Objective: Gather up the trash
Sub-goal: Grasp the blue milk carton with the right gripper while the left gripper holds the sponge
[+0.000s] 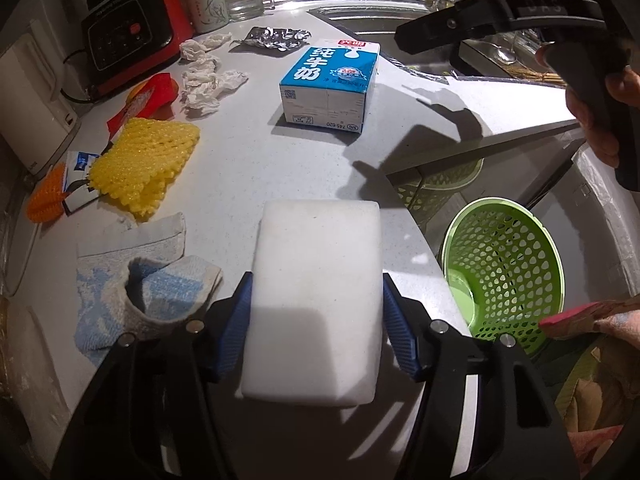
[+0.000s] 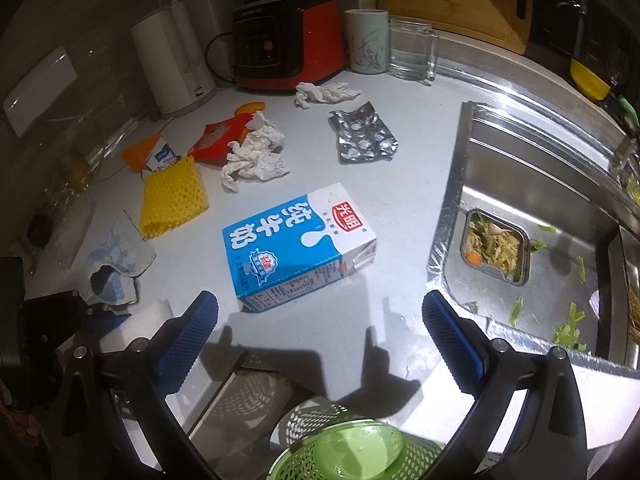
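Note:
My left gripper (image 1: 316, 320) is shut on a white foam block (image 1: 316, 300), held over the counter's front edge. A green perforated bin (image 1: 504, 272) stands below the counter to its right; it also shows in the right wrist view (image 2: 352, 452). My right gripper (image 2: 320, 340) is open and empty above the bin, facing a blue and white milk carton (image 2: 296, 244) lying on the counter (image 2: 400, 208). The carton also shows in the left wrist view (image 1: 332, 84). Crumpled tissues (image 2: 256, 156), a foil blister pack (image 2: 364, 136), yellow foam netting (image 2: 172, 196) and red wrappers (image 2: 216, 140) lie further back.
A blue and white cloth (image 1: 148, 288) lies left of the foam block. A sink (image 2: 552, 216) with a food tray (image 2: 496, 248) is at the right. A red and black appliance (image 2: 284, 40), white kettle (image 2: 172, 60), cup (image 2: 368, 40) and glass mug (image 2: 412, 48) line the back.

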Demonstrator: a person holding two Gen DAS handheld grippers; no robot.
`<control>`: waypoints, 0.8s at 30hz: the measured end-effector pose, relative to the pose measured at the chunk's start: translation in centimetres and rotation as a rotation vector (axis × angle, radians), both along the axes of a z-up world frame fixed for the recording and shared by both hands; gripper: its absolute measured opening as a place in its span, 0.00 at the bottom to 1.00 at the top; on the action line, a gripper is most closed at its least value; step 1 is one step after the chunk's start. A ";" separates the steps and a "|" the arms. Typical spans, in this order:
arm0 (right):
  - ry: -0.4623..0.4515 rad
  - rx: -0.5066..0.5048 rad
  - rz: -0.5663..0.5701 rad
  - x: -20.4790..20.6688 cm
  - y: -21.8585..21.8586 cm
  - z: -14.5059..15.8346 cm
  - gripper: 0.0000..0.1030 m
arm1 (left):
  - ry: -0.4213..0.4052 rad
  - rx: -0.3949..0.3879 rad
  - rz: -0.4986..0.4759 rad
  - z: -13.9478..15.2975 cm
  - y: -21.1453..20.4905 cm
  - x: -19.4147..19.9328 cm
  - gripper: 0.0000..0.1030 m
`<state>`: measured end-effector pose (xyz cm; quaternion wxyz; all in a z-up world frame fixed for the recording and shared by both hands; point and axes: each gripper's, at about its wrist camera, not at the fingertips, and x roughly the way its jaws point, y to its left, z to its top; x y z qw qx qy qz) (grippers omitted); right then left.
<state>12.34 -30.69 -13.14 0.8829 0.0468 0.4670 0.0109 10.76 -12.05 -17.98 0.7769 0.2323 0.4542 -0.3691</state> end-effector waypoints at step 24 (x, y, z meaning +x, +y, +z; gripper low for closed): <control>0.067 -0.326 1.452 5.9 0.7 0.2 0.98 | 0.062 -0.193 0.771 7.2 -5.5 -7.8 0.58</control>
